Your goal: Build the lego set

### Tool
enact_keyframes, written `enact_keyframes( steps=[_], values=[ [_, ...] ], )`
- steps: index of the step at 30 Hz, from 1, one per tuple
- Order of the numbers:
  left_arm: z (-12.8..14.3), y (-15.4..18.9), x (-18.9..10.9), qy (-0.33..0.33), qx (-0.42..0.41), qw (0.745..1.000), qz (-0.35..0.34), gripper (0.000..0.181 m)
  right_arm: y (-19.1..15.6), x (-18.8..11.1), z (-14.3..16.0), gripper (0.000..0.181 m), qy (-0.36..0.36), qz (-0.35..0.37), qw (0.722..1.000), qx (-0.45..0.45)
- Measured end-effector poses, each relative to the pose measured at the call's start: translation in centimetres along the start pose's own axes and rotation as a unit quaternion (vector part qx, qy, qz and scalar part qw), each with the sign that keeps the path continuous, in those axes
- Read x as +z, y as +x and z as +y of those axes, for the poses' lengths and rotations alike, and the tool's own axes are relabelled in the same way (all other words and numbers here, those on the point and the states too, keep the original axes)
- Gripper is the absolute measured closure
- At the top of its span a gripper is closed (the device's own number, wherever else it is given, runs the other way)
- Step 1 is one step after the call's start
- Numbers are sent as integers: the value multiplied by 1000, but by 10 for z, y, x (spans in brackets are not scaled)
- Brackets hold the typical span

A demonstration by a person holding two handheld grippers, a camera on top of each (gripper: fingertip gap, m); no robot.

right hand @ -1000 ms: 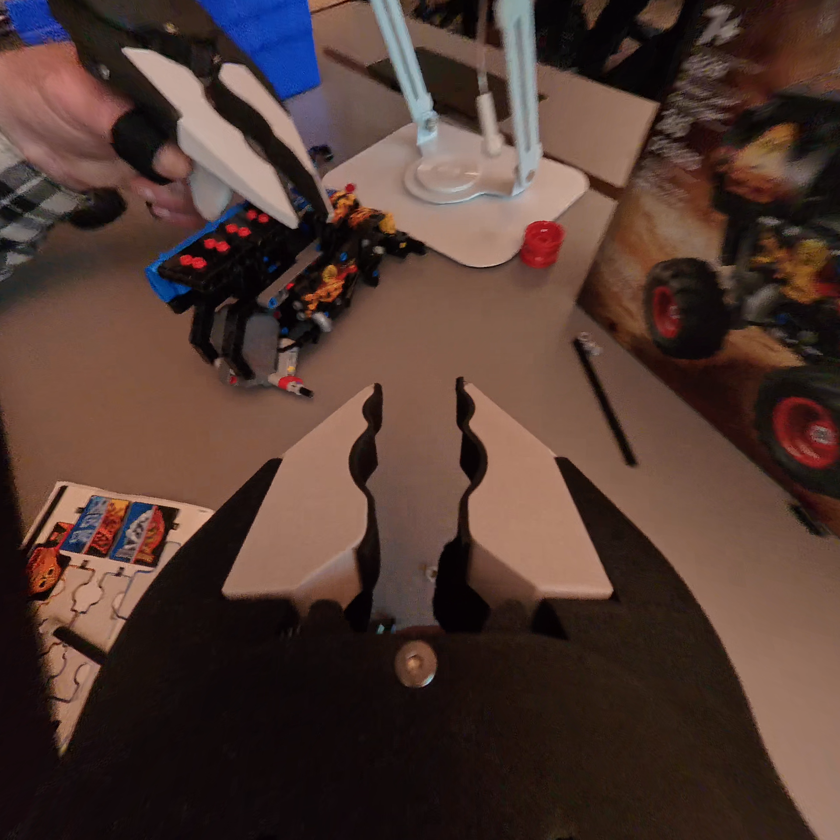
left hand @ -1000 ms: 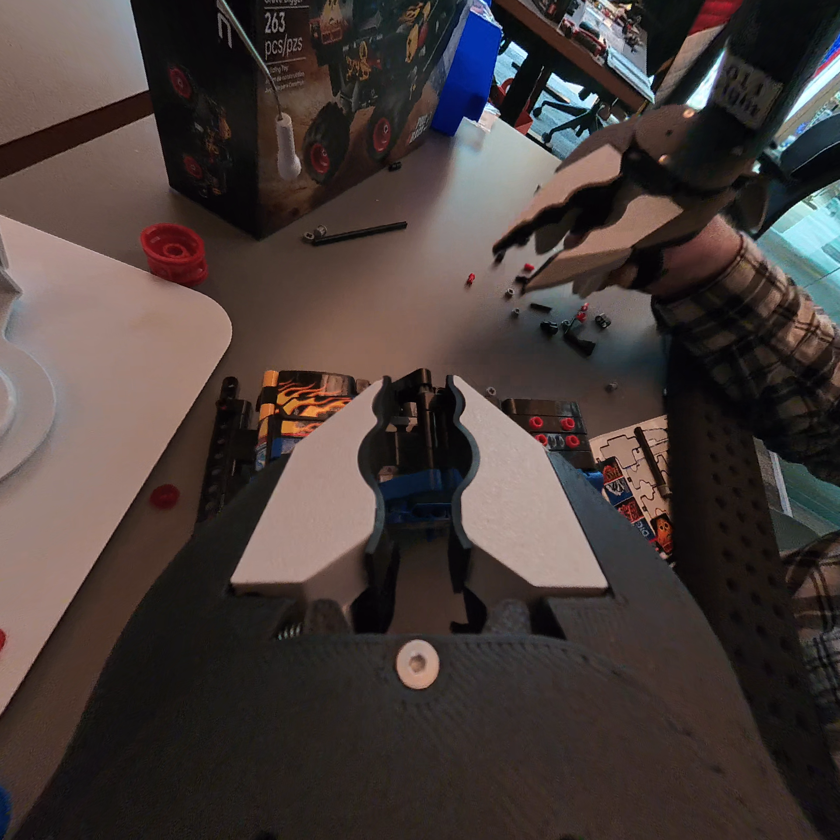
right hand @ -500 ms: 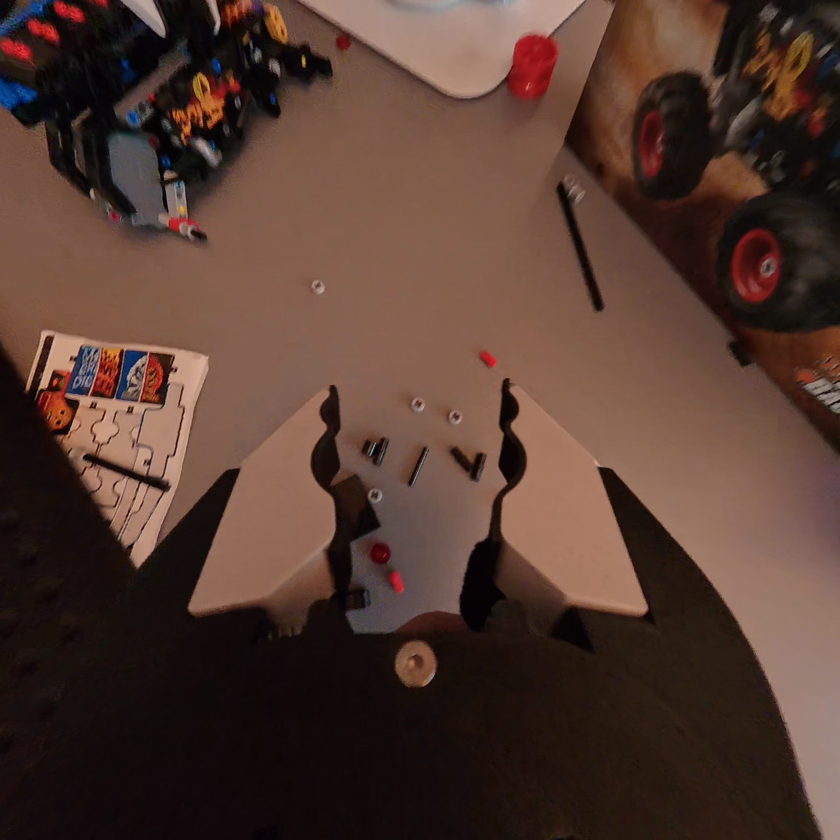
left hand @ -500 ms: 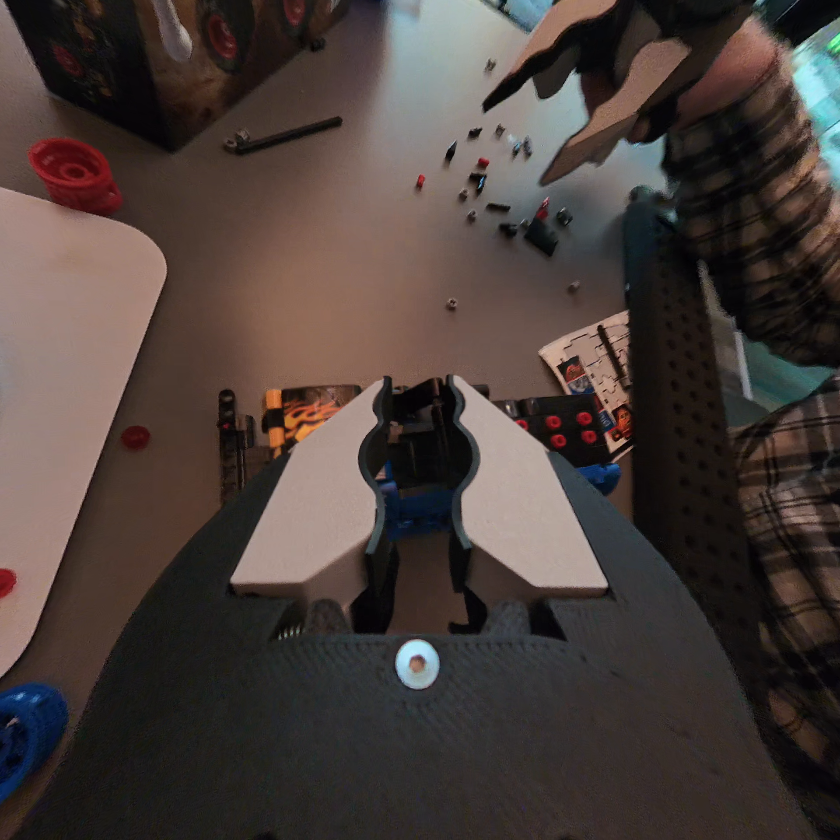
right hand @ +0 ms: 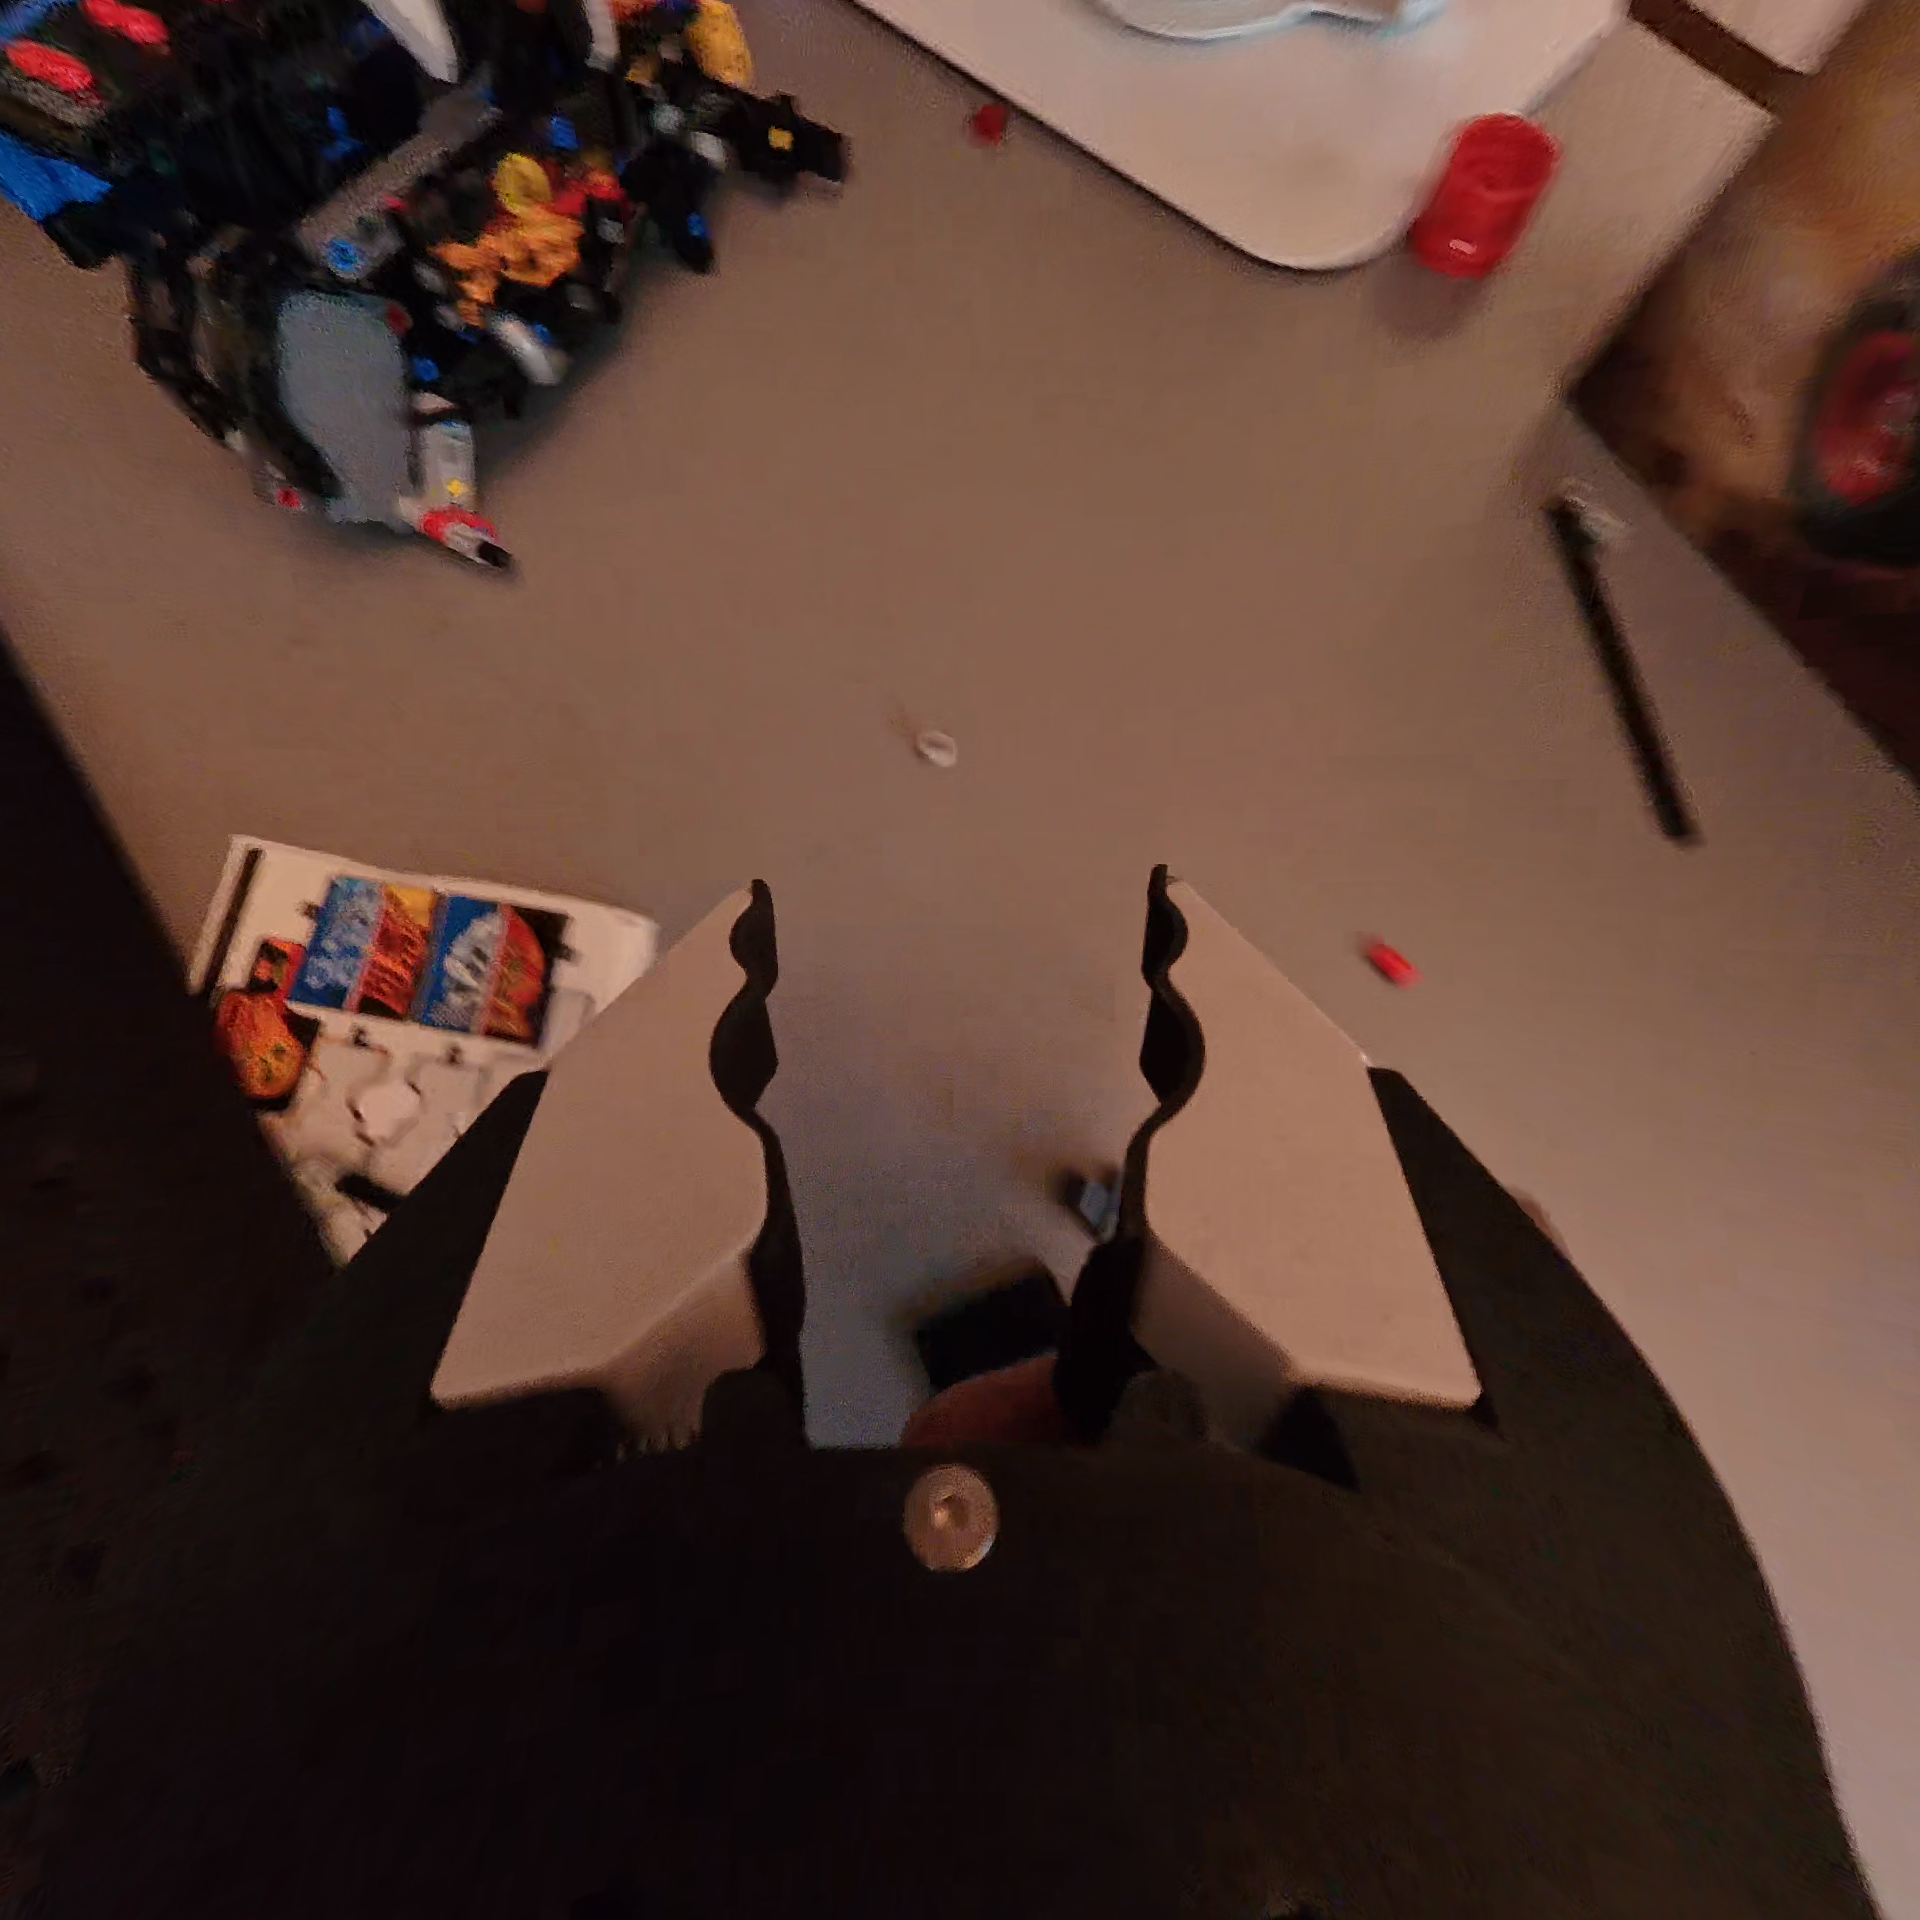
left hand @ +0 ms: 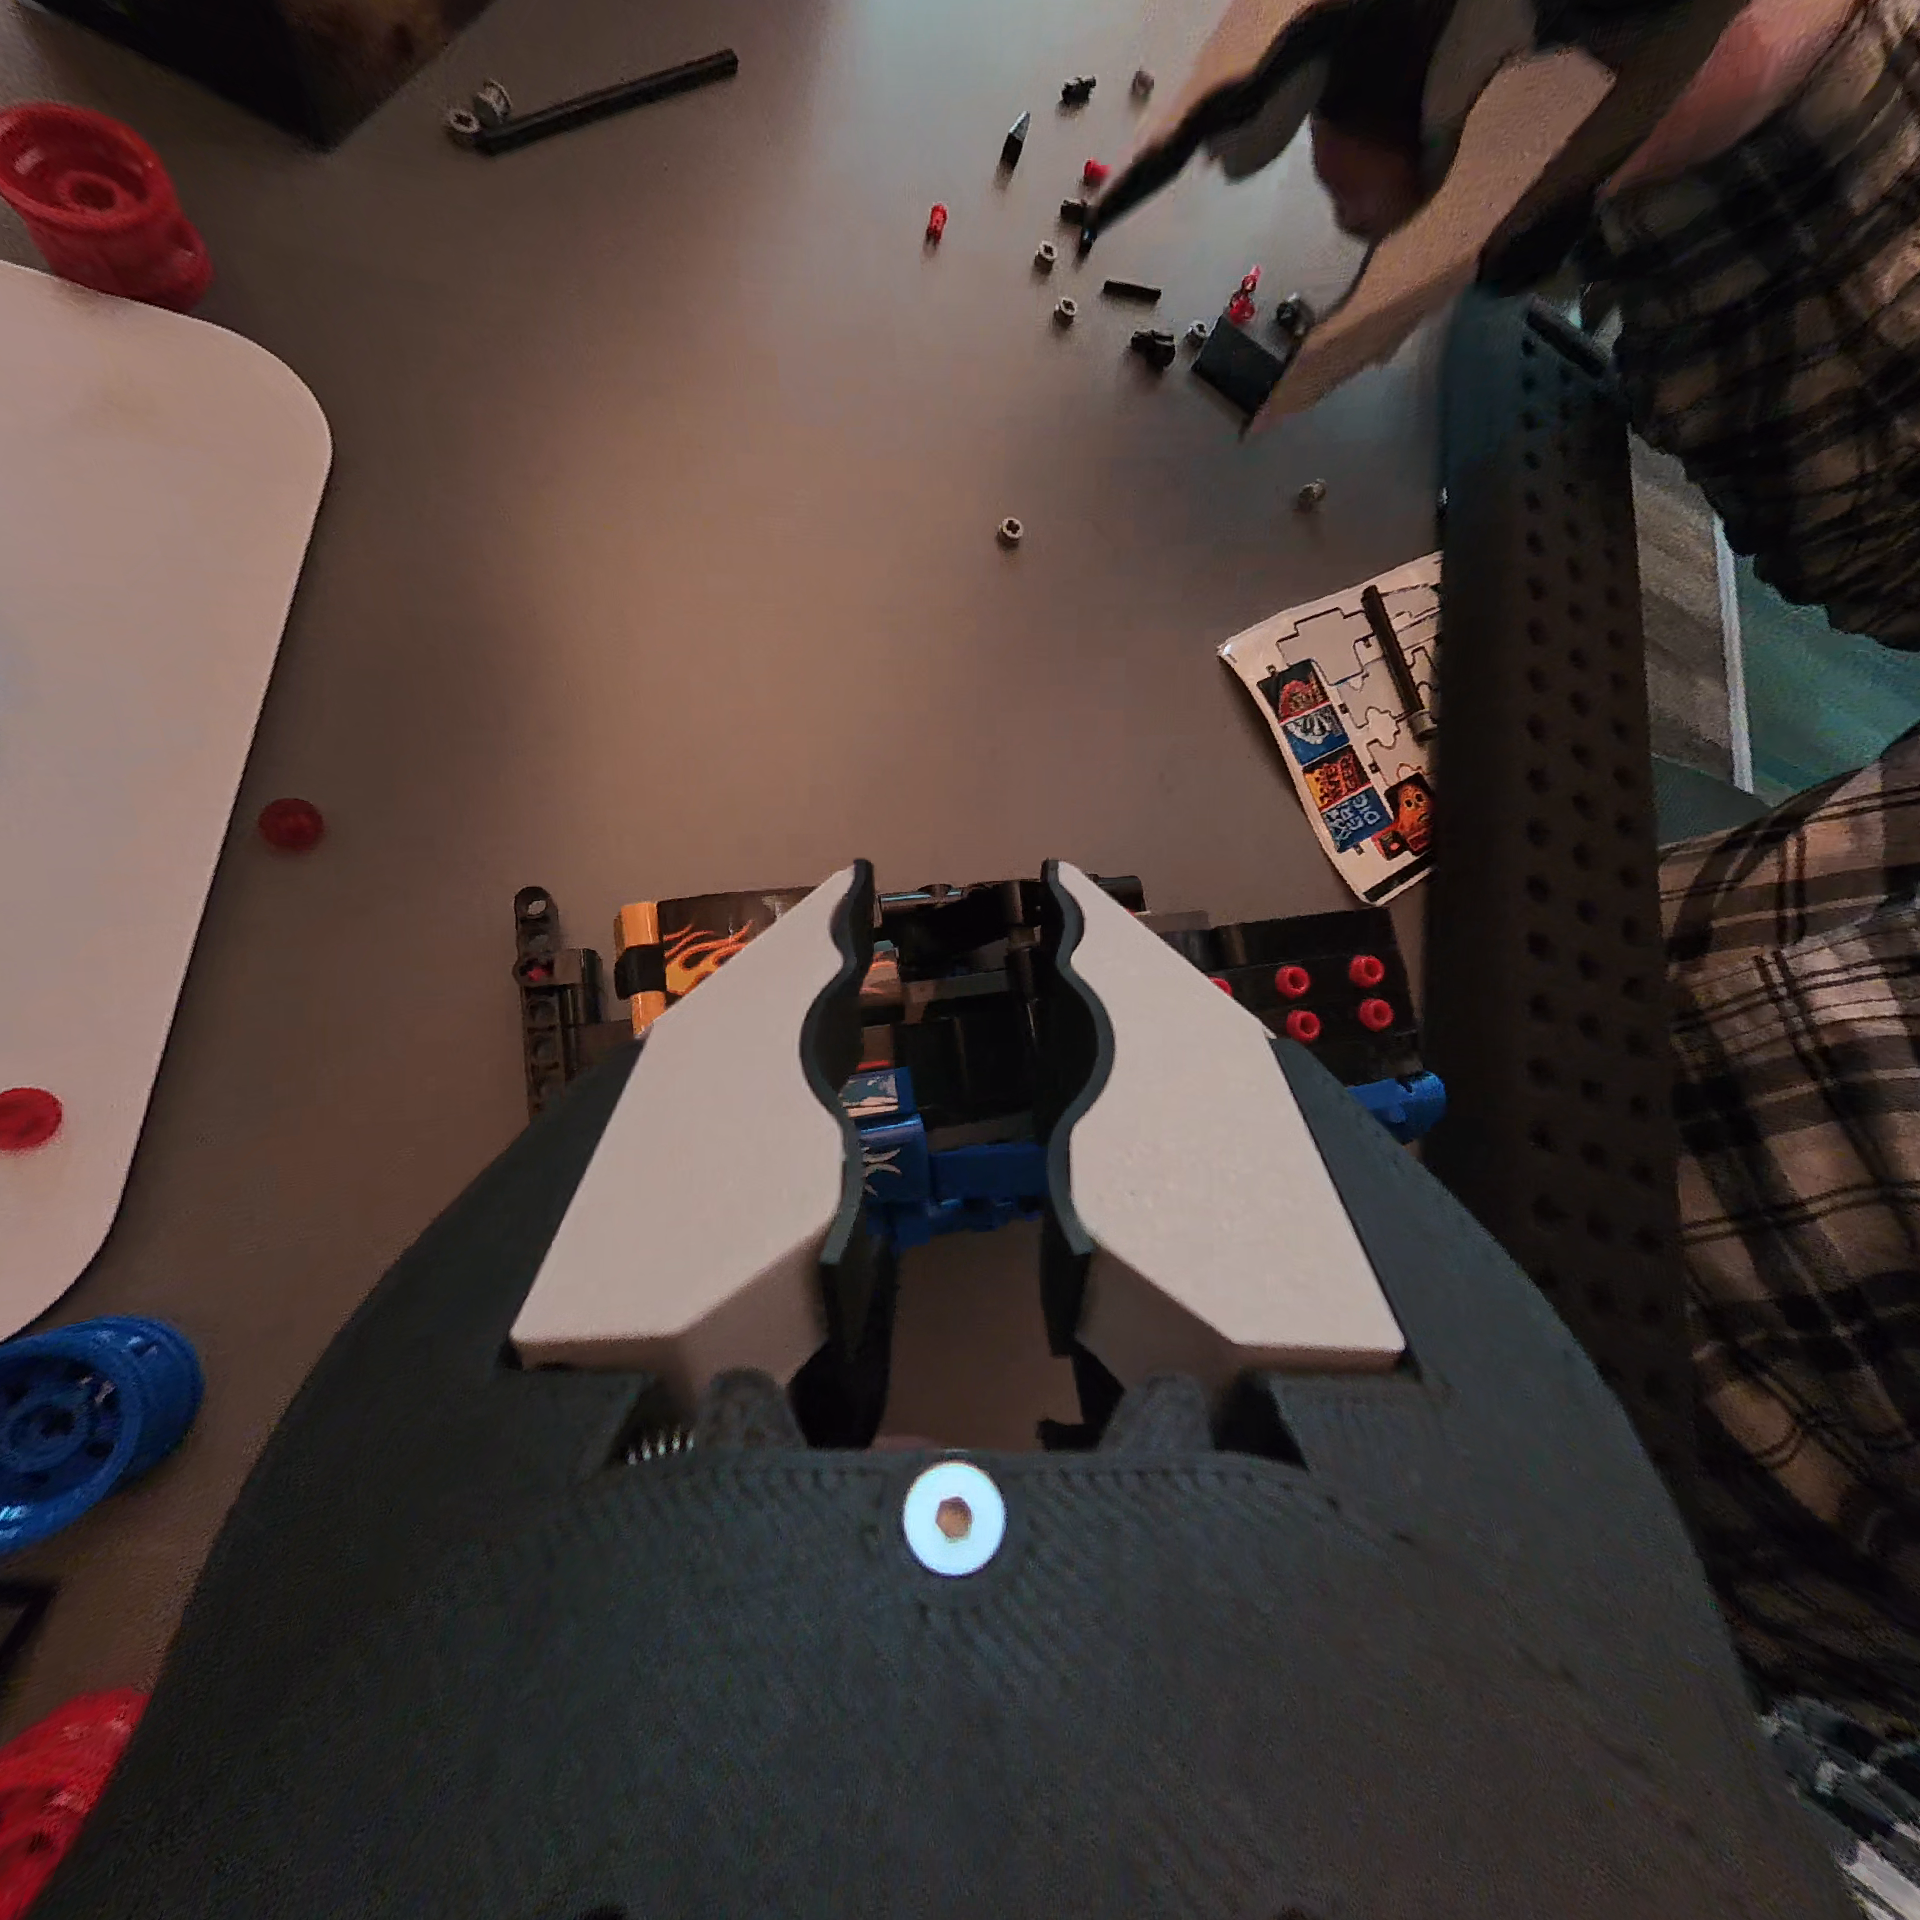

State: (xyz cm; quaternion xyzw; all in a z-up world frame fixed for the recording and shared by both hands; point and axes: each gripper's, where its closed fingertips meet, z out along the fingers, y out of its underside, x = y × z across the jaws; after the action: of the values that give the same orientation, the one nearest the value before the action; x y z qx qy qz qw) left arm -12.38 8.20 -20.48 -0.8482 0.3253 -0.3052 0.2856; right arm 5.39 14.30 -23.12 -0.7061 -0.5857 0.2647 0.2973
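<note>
My left gripper [left hand: 956, 883] is shut on the lego model [left hand: 707, 945], a black, blue and orange truck body with red studs; its middle is hidden between the fingers. The model also shows blurred at the top left of the right wrist view [right hand: 416, 260]. My right gripper [right hand: 958, 888] is open and empty, low over the table. A small black piece [right hand: 987, 1320] and a small grey piece [right hand: 1091, 1195] lie between its fingers. In the left wrist view the right gripper [left hand: 1174, 312] hangs blurred over a scatter of small loose pieces [left hand: 1101, 270].
A sticker sheet [right hand: 416, 977] lies left of the right gripper. A black axle [right hand: 1621, 665], red wheel [right hand: 1481, 197], white lamp base [right hand: 1247, 104] and set box [right hand: 1818, 416] stand to the right. A blue wheel [left hand: 83, 1413] and a dark perforated post [left hand: 1538, 831] flank the left gripper. The grippers' ends are close to 20 centimeters from one another.
My right gripper opened wider and came down over the loose small pieces. My left gripper, still holding the model, pulled back and tipped down toward the table.
</note>
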Motion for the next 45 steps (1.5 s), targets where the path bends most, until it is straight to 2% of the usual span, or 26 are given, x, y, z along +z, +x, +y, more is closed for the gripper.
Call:
enact_keyframes(
  steps=[2,3,5,6,8,9,12,13,15,16,18,21,22,23,24,25,26,29,33,45],
  values=[
    [0,0,0,2,-1,1000,2,150,-19,26,-1,113,-24,-2,999,-24],
    [0,0,0,3,-2,1000,3,149,-21,38,3,111,-49,16,998,-39],
    [0,0,0,5,-3,1000,6,148,-23,54,0,102,-49,32,998,-39],
    [-1,0,0,6,-3,1000,8,148,-18,57,-5,98,-35,48,997,-42],
    [-1,1,0,7,-3,1000,9,148,11,55,-12,96,-16,133,990,-45],
    [0,1,1,6,-2,1000,10,149,22,51,-10,89,-17,168,985,-27],
    [0,1,1,4,-2,1000,13,149,27,44,-6,84,-13,193,981,-20],
    [0,2,1,4,-2,1000,14,149,21,43,-3,96,-12,173,985,-22],
    [-1,2,1,5,-1,1000,17,149,17,45,1,102,-11,137,990,-9],
    [-1,2,1,5,0,1000,18,150,20,47,2,103,-13,125,992,20],
    [-1,2,1,6,-1,1000,18,150,30,52,5,85,-22,83,993,75],
    [-1,2,1,10,-3,1000,18,150,49,54,-2,97,16,62,991,116],
    [-1,3,1,11,-4,1000,18,150,49,56,-3,92,14,61,992,110],
    [-1,3,1,12,-5,1000,19,150,43,58,-4,75,6,53,994,96],
    [-1,3,1,12,-5,1000,20,151,32,62,-3,48,-7,37,997,73],
    [-1,3,1,12,-5,1000,20,151,22,66,2,29,-28,23,999,35],
    [-1,3,1,13,-5,1000,21,151,15,68,4,28,-35,16,999,7],
    [-1,3,1,12,-5,1000,23,151,14,66,7,26,-36,20,999,15],
    [-1,3,1,14,-7,1000,25,151,10,60,12,27,-40,-25,998,-31],
    [-2,4,2,15,-9,999,27,152,11,59,13,26,-37,-25,998,-34]
  ],
)
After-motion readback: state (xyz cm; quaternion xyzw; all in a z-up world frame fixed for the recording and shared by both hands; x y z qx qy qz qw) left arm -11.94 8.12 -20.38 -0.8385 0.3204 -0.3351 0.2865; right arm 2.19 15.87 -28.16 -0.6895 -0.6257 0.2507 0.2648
